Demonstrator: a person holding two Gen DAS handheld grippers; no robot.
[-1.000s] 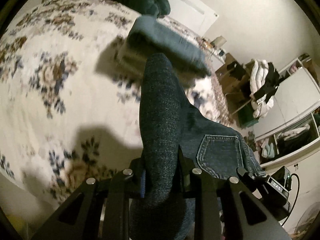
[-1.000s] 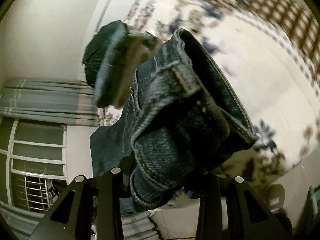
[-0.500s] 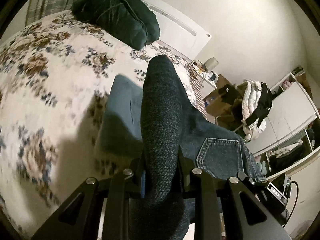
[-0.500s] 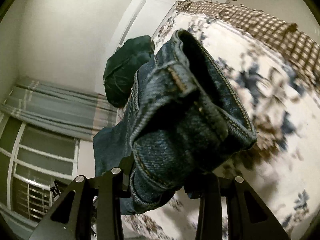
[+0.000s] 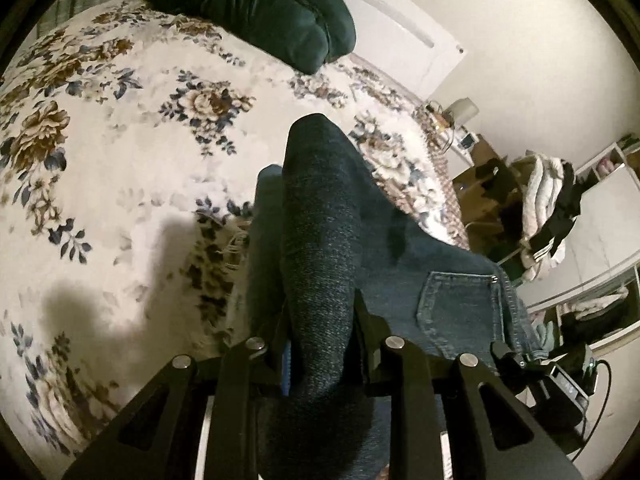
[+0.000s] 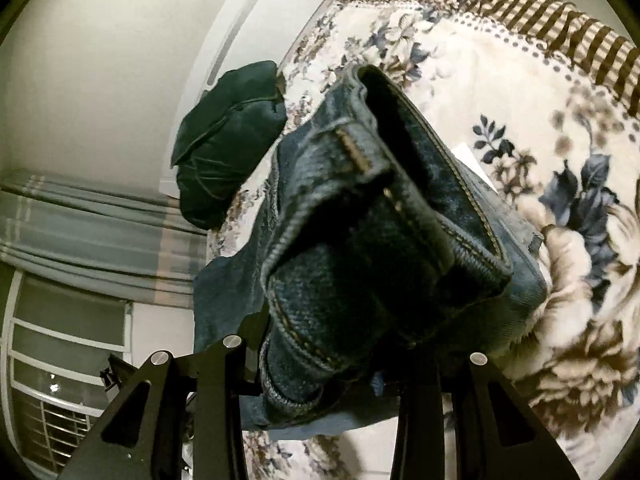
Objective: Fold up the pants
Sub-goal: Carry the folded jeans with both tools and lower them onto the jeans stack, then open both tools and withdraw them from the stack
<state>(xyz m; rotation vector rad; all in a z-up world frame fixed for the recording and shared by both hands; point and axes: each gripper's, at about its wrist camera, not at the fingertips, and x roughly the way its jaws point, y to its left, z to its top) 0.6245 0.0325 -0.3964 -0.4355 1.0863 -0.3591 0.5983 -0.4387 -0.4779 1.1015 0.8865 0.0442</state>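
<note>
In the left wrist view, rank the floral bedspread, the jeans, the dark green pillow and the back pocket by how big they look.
Largest to smallest as they look:
1. floral bedspread
2. jeans, though they are enlarged by hanging right at the camera
3. dark green pillow, farther off, so its true size against the jeans is unsure
4. back pocket

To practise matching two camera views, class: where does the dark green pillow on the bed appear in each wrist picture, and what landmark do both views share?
Left wrist: the dark green pillow lies top centre, at the far end of the floral bedspread.
Right wrist: the pillow sits left of centre, beside the held jeans.
Shared landmark: the white headboard behind the pillow.
</note>
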